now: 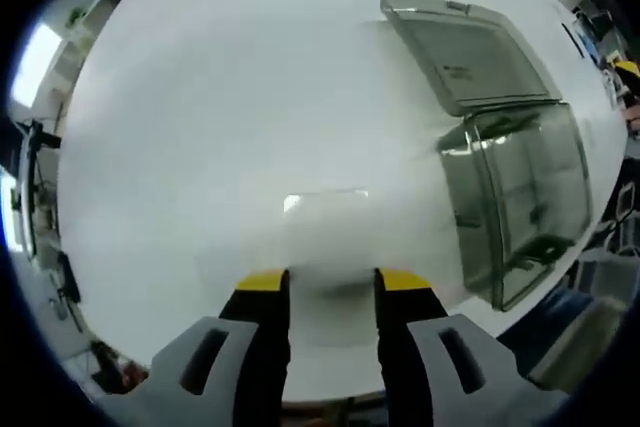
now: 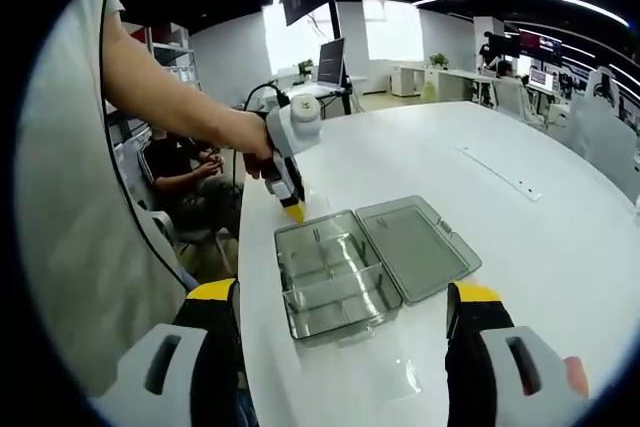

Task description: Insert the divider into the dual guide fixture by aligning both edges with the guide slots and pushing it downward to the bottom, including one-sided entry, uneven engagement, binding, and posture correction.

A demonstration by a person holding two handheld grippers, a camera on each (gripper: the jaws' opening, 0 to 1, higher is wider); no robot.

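Note:
In the right gripper view, a clear plastic box [image 2: 330, 272] with inner guide walls sits near the table's edge, its lid [image 2: 415, 247] folded flat beside it. My right gripper [image 2: 345, 297] is wide open just short of the box, holding nothing. A hand holds my left gripper [image 2: 292, 209] with its yellow tips low at the box's far corner. In the left gripper view, the left gripper [image 1: 333, 282] seems shut on a blurred clear divider [image 1: 327, 232] spanning its jaws. The box [image 1: 515, 207] and lid [image 1: 465, 52] lie off to the right.
The white table [image 2: 560, 247] stretches far to the right with a thin white strip [image 2: 500, 172] on it. A faint clear piece [image 2: 385, 372] lies on the table in front of the box. The table's edge runs along the left, with a seated person [image 2: 185, 172] beyond it.

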